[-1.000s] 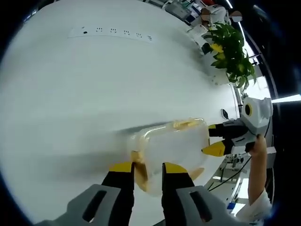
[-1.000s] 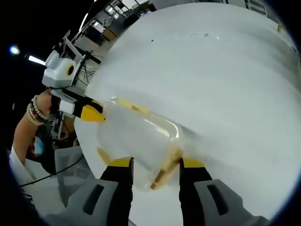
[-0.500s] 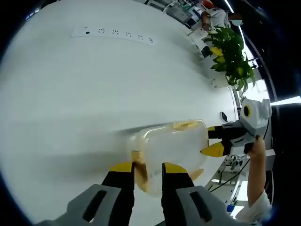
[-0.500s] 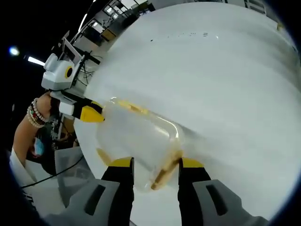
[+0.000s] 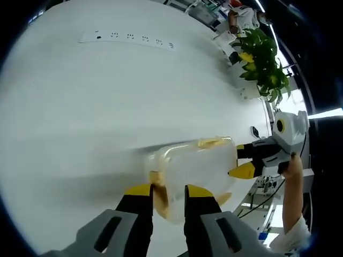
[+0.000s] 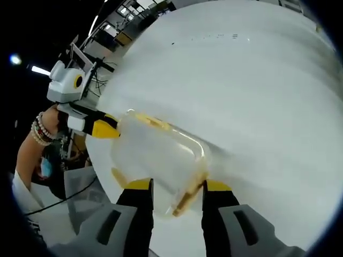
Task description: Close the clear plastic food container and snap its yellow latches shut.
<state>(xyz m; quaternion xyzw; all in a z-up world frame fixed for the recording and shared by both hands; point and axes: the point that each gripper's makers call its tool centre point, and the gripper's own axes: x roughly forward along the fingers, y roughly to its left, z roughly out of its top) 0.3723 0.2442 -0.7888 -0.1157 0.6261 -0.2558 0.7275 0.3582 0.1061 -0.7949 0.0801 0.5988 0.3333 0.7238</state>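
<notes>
Two grippers flank one clear container on a white table: left gripper narrowly clamps one end's yellow latch, right gripper brackets the other end.

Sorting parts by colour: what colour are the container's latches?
Yellow latches on the clear container, best seen in the right gripper view.
</notes>
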